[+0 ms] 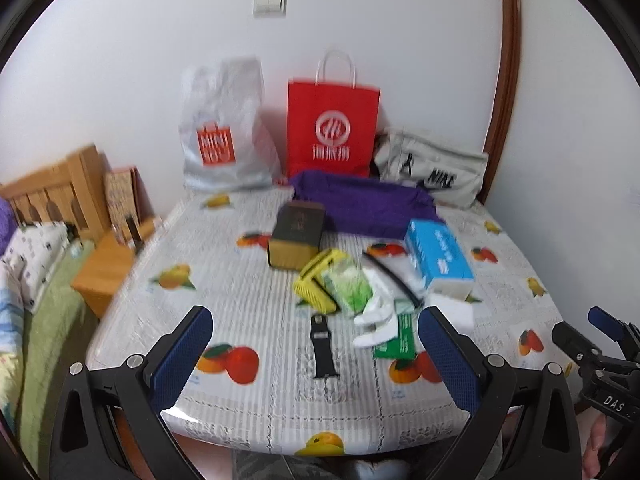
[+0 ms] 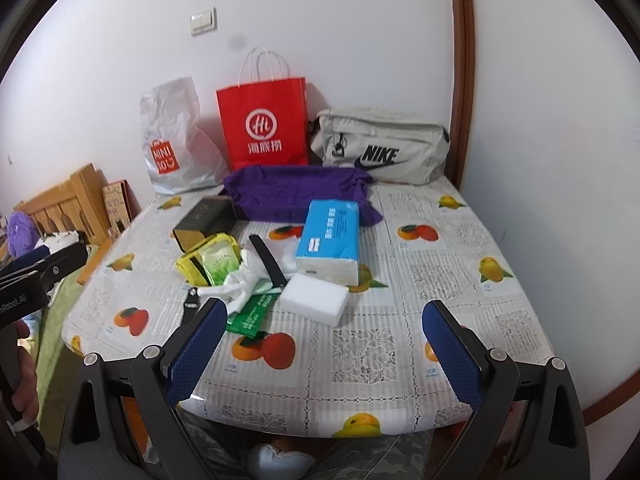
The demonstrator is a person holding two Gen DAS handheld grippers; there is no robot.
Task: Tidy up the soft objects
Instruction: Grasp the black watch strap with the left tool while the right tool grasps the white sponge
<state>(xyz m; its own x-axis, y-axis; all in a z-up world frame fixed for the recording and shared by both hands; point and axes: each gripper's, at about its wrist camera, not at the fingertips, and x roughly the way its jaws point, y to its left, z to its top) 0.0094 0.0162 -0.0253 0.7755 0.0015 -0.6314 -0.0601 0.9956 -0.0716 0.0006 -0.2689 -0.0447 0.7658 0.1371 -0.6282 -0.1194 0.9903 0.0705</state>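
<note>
1. The left tool (image 1: 314, 354) hangs above the near edge of the tabletop (image 1: 248, 296), its blue pads spread wide and holding nothing.
2. The right tool (image 2: 324, 350) is likewise spread and empty, low over the fruit-print cover.
3. A white sponge block (image 2: 314, 298) lies mid-tabletop, just beside the blue tissue pack (image 2: 330, 236).
4. White socks (image 2: 236, 286) lie crumpled between a yellow pouch (image 2: 208, 258) and the sponge block, partly over a green packet (image 2: 250, 314).
5. A purple cloth (image 2: 296, 190) sits behind them, in front of the red paper bag (image 2: 266, 120) and grey Nike bag (image 2: 380, 146) at the wall.
</note>
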